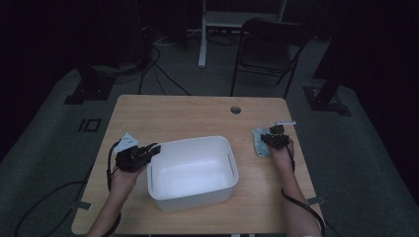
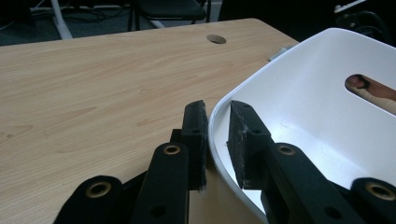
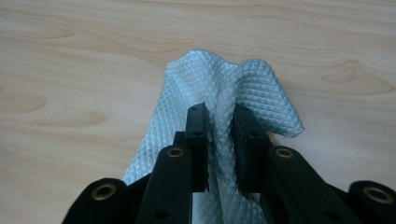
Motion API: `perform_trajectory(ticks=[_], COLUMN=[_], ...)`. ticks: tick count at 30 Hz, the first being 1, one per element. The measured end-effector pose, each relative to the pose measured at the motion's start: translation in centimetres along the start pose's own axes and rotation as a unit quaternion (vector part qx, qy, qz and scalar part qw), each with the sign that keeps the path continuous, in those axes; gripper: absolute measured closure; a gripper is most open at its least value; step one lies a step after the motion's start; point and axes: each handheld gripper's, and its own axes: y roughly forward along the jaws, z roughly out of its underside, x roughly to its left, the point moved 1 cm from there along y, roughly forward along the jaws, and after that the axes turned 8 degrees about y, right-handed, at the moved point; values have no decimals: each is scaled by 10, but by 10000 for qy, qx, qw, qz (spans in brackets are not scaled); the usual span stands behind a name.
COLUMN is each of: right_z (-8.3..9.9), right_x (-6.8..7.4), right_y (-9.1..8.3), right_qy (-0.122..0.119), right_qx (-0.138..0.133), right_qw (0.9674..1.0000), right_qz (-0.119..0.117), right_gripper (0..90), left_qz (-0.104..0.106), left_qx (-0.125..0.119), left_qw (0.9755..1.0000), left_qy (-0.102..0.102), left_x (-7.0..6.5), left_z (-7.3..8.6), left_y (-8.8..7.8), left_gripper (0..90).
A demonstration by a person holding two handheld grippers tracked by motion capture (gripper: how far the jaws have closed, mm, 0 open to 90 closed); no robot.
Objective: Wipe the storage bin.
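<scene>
The right claw (image 3: 219,144) is clamped on a pale blue cloth (image 3: 224,88). In the right gripper view the waffle-textured fabric is bunched into a ridge between the two black jaws, which press on it from both sides. The rest of the cloth spreads out beyond the jaws and under them, lying on the tabletop (image 3: 70,70). In the high view the cloth (image 1: 258,140) sits near the right edge of the tabletop (image 1: 188,116), to the right of a white tub (image 1: 191,170) and apart from it, with the right claw (image 1: 274,139) on top of its right part. A small pale object lies just beyond the cloth on the far side; the picture is too dim to tell what it is.

The left claw (image 2: 217,140) is closed on the tub's rim (image 2: 219,107). In the left gripper view one jaw stands outside the white wall and the other inside it, with the thin rim between them. In the high view this left claw (image 1: 150,150) meets the tub at its far left corner. The tub stands in the middle of the tabletop, nearer the person's edge, and nothing shows inside it. A round hole (image 1: 235,109) lies in the tabletop on the far side, right of centre.
</scene>
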Motion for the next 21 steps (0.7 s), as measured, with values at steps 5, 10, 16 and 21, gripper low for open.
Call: perform_trajectory(ticks=[5,10,16,21], right_z=[8,19,32,42], right_x=[3,11,22,29], right_y=[-23,-52,-83,-105], right_qy=[27,35,-157,-173], right_qx=[-131,-295,-324,-446], right_qw=[9998,9985,9966,9927], right_qz=[-151,-452,-739,-1110], right_gripper=[785,785,786,786], left_qz=[-21,-19,-23,-37], left_qx=[-1,3,17,15], left_qw=[10000,10000,10000,10000], left_qy=[7,14,32,20], left_x=[0,0,0,0], left_z=[0,0,-1,-1], left_y=[0,0,1,2], left_gripper=[771,771,772,772])
